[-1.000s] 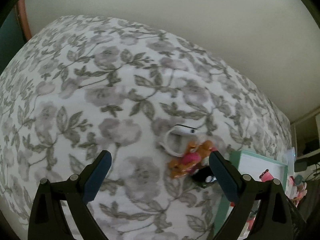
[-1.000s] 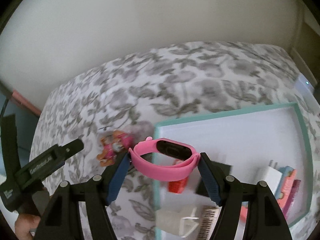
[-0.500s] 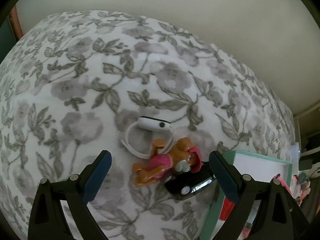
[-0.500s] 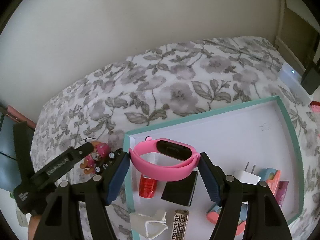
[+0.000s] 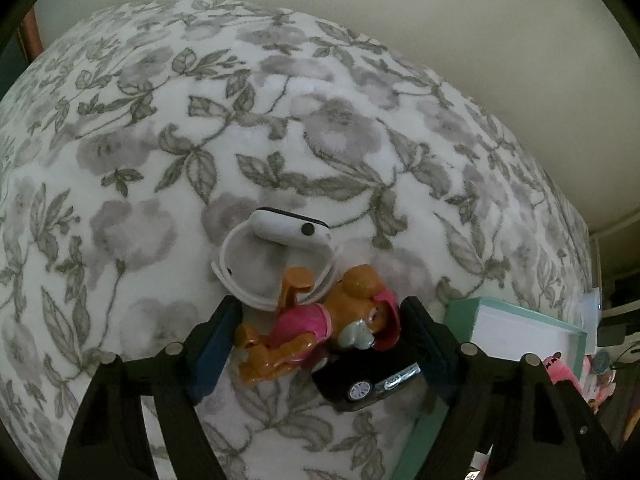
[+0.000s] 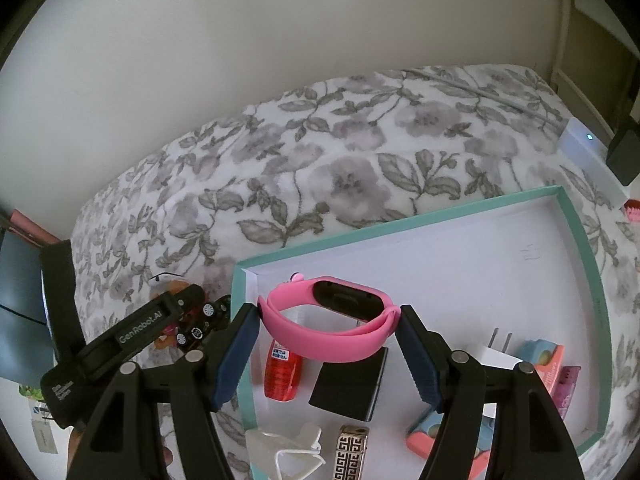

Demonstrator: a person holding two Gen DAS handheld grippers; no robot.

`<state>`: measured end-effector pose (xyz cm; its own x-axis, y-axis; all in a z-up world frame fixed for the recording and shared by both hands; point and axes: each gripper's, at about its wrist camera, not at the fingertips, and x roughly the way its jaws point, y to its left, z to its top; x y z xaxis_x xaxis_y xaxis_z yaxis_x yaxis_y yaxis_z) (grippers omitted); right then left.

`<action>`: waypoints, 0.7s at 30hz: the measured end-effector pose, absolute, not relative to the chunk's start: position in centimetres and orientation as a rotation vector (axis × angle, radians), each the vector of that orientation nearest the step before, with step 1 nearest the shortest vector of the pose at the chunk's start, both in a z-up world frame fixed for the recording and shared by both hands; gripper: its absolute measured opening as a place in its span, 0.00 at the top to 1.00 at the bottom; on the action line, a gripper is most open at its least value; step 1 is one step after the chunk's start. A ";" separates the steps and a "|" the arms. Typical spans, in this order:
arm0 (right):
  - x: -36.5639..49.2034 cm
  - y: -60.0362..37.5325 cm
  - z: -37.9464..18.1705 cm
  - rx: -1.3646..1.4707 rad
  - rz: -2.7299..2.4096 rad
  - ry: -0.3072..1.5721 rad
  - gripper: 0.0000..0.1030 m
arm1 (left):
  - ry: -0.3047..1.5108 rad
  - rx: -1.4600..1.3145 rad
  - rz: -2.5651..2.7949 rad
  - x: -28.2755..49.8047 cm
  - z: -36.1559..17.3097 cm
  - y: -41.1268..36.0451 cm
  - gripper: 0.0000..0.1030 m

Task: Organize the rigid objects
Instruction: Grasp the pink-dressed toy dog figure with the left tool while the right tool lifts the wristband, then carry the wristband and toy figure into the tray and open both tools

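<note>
- Progress looks roughly past halfway, by my judgement: the teal-rimmed tray point(image 6: 600, 292) under your right gripper point(image 6: 326, 344) already holds a red bottle point(image 6: 280, 372), a black square block point(image 6: 348, 384), a white plug adapter point(image 6: 494, 354), a patterned metal piece point(image 6: 352, 452), a clear hair clip point(image 6: 288, 448) and some coral and pink cases at its right end.
- Your right gripper is clamped on the pink wristband point(image 6: 332, 332), one pad on each end of the loop, holding it above the tray's near-left corner; it is not yet set down.
- Your left gripper point(image 5: 320, 344) has its jaws spread wide, straddling the puppy figurine point(image 5: 316, 328) and the black toy car point(image 5: 368, 380). I cannot tell whether the pads touch either toy.
- Left outside the tray, just ahead of your left fingers: the figurine, the car and the white wristband point(image 5: 276, 256), all lying close together on the floral blanket point(image 5: 160, 160).
- Both wristbands look like smooth, springy silicone loops around hard oval modules, so expect flex under squeeze.
- The figurine is glossy moulded plastic, lumpy and irregular; the car is hard, shiny and rounded, likely to roll.
- The blanket is soft, fuzzy fleece that will give under pressure.
</note>
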<state>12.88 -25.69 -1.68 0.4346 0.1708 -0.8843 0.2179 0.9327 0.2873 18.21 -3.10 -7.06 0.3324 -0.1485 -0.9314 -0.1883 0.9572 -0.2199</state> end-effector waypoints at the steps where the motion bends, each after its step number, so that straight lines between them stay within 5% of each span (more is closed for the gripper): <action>1: 12.9 -25.7 -1.7 0.389 -0.030 1.129 0.30 | 1.239 -0.316 0.018 18.2 -7.1 -3.2 0.21; 21: 11.5 -28.5 2.5 0.413 -0.076 1.027 0.30 | 1.035 -0.348 -0.091 16.7 2.3 -3.8 0.21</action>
